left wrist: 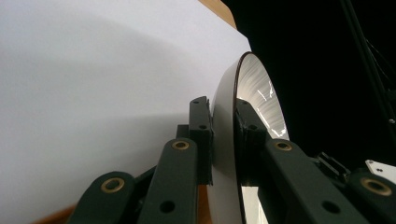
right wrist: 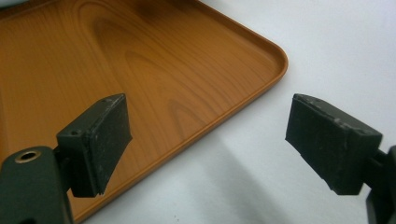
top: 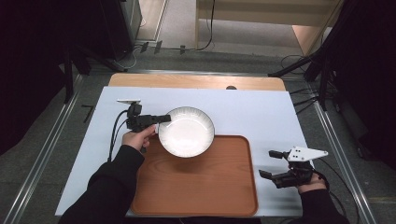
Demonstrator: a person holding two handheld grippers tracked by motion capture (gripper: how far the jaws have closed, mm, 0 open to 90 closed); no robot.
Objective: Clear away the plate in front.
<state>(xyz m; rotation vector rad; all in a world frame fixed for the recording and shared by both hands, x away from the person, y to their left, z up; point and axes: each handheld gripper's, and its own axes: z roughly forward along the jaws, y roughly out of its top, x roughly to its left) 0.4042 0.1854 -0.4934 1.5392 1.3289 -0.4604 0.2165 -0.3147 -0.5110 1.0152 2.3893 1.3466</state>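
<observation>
Left tongs [top: 164,118] clenching on left rim of white bowl [top: 187,131]; in left gripper view one pad sitting outside bowl wall, other pad inside, rim pinched between them. Bowl lying partly over far left corner of wooden tray [top: 205,186], partly over white sheet [top: 261,112] covering counter; cannot tell if bowl is resting or lifted. Right tongs [top: 271,163] standing wide apart, gripping nothing, hovering beside right edge of tray, over white sheet, well apart from bowl.
</observation>
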